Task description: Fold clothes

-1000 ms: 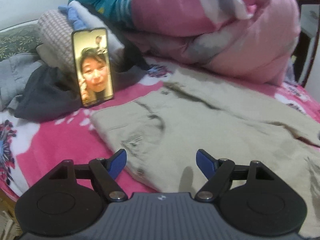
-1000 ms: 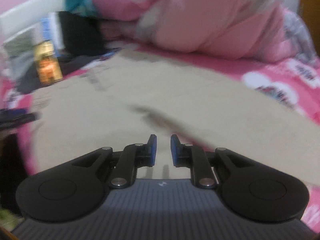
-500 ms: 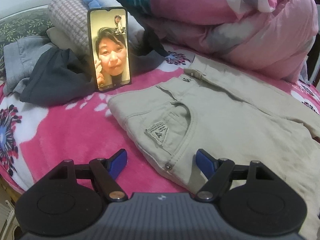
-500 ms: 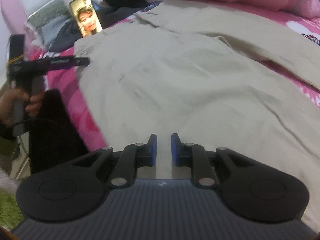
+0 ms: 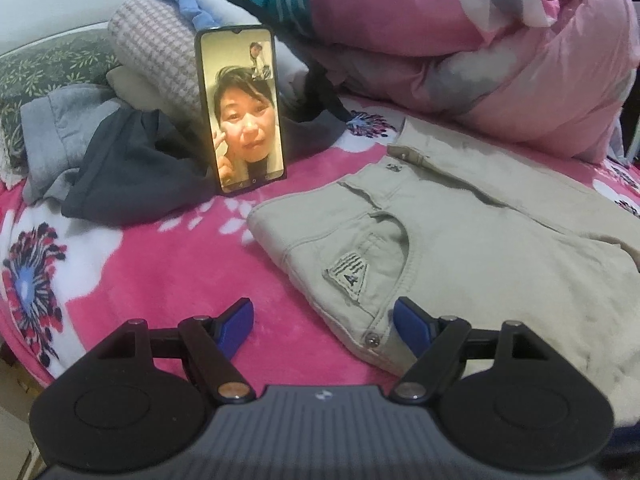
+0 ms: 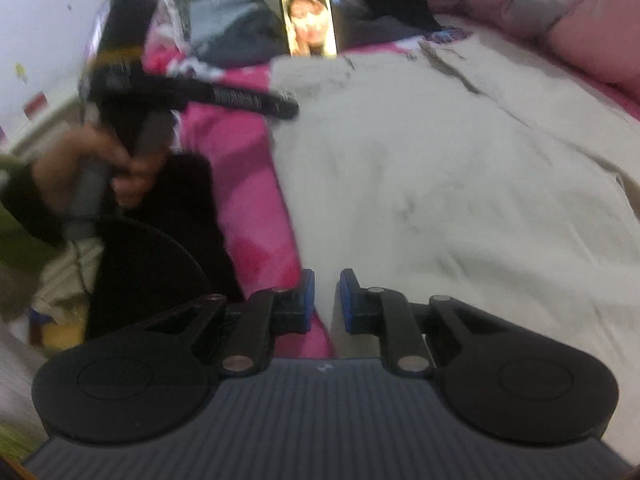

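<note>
Left wrist view: As the camera has been brought lower and nearer over the last second, the waist end of the beige trousers (image 5: 460, 248) is now seen large, where it was farther off and blurred before.
Left gripper (image 5: 323, 322): the fingers are spread wide apart, with nothing between them, as they were a second ago.
Trousers by the fingers: the pocket corner with its rivet lies just inside the right finger (image 5: 410, 322); the left finger (image 5: 236, 322) stands over bare pink blanket (image 5: 160, 272).
Beyond the fingertips: a phone (image 5: 240, 114) is propped upright against a heap of clothes (image 5: 120, 152), with a pink quilt (image 5: 460, 40) behind the trousers.
Right wrist view: the picture is blurred by motion.
Right gripper (image 6: 327, 300): the fingers are drawn nearly together, a narrow gap is left, and nothing is seen clamped in it; the same gap was shown in the earlier pictures.
Trousers by the fingers: the near edge of the cloth now runs up between the fingertips, whereas cloth filled the whole view before.
Left of the fingers: the person's hand (image 6: 100, 164) on the other gripper's handle is seen.
Meaning for the task: both tools are judged to be lining up on the waist edge, the trousers lying spread flat; a grip there would likely be needed for a fold.
</note>
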Tool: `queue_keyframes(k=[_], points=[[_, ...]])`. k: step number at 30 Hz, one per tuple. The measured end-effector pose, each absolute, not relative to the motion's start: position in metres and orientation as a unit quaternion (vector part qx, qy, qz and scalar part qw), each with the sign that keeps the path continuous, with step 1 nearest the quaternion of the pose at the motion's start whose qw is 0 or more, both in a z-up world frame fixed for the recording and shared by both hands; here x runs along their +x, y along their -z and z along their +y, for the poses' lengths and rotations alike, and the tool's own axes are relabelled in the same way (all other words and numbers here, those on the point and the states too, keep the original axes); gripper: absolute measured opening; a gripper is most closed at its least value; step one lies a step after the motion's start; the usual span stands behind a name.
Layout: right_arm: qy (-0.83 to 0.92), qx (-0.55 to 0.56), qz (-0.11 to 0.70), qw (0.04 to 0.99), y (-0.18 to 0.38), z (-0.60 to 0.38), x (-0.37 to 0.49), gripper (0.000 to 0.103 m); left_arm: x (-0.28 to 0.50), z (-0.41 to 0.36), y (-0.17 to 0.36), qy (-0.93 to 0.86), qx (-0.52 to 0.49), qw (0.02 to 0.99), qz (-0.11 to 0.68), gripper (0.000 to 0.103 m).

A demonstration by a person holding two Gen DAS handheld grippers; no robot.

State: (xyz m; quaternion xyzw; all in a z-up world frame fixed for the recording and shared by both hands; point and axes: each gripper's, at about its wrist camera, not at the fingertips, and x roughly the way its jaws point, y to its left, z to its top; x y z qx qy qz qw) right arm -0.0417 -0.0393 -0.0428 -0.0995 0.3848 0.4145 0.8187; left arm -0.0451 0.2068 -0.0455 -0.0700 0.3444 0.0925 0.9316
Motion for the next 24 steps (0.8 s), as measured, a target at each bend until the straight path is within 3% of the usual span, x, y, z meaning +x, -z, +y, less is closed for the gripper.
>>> queue_keyframes(k=[3,13,19,24], points=[[-0.402,-0.090,0.353,0.840,0.040,-0.027,-0.020,0.012,-0.047,0.212,0.045,-0.082,-0.081,0.932,0.344,0.079],[-0.465,-0.034,0.379,0.799,0.066,0.002,-0.038,0.008,-0.057,0.224,0.043,-0.065,-0.113,0.933,0.337,0.079],[-0.396,0.005,0.336,0.854,0.048,-0.045,-0.035,0.008,-0.078,0.216,0.020,-0.086,-0.098,0.945,0.299,0.077],[-0.348,0.003,0.374,0.860,0.074,-0.073,-0.050,0.008,-0.067,0.177,0.013,-0.035,-0.074,0.955,0.285,0.078]])
